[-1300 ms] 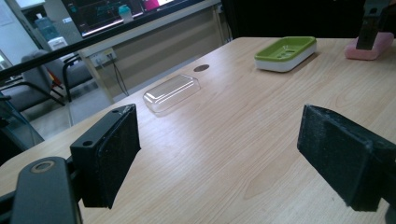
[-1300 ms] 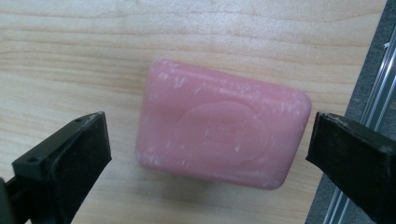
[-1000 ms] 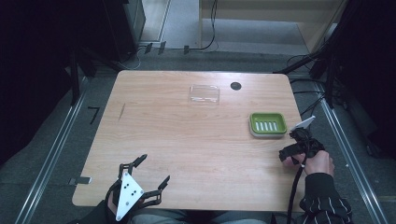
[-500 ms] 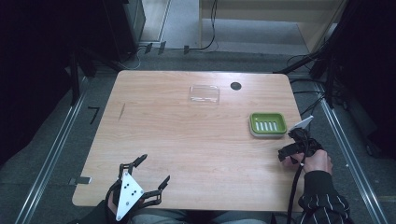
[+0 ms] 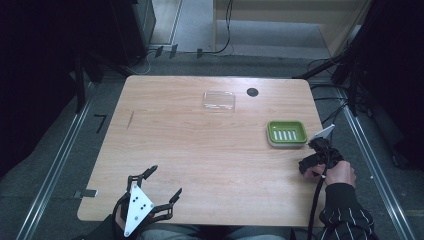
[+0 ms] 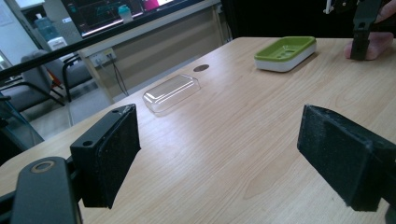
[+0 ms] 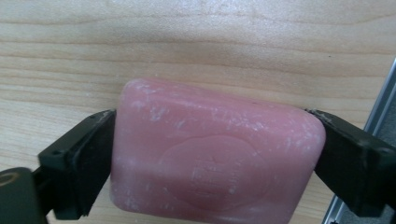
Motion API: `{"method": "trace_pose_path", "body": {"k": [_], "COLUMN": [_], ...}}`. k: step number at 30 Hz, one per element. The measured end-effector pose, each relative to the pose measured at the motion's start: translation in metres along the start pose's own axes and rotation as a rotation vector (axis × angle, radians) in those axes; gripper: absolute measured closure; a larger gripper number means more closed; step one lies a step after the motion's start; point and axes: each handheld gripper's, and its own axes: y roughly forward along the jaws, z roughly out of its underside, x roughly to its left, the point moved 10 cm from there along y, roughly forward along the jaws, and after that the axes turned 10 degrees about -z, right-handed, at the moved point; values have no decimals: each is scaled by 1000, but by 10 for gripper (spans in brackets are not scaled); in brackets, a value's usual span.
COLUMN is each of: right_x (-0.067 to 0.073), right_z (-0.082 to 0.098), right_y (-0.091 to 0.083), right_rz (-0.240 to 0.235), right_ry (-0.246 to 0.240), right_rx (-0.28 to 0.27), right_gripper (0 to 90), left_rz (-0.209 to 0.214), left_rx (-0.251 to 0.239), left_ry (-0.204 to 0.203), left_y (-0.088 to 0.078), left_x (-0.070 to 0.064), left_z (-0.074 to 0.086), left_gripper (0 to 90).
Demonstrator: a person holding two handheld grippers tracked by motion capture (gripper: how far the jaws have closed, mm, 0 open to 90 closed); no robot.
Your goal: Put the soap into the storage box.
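Pink soap clamped in right gripper

High view looks down on whole table. Left gripper view faces low across it, sharing green dish. Right gripper view: close on tabletop.
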Motion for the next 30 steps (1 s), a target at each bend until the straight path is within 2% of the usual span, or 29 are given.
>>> {"method": "trace_pose_path", "body": {"k": [11, 18, 30], "right_x": [-1, 0, -2], "right_z": [0, 1, 1], "right_y": [2, 3, -1], "right_rz": [9, -5, -14], "right_ry": [6, 17, 2], "right_rx": [8, 6, 8], "right_gripper": [85, 95, 106], "left_rz": [-1, -1, -2], "left_rx": [-2, -1, -2], "left_ry": [-1, 0, -3], "left_y": [0, 0, 0], "left_x": [0, 0, 0], "left_z": [0, 0, 0], "left_gripper": [136, 136, 136]}}
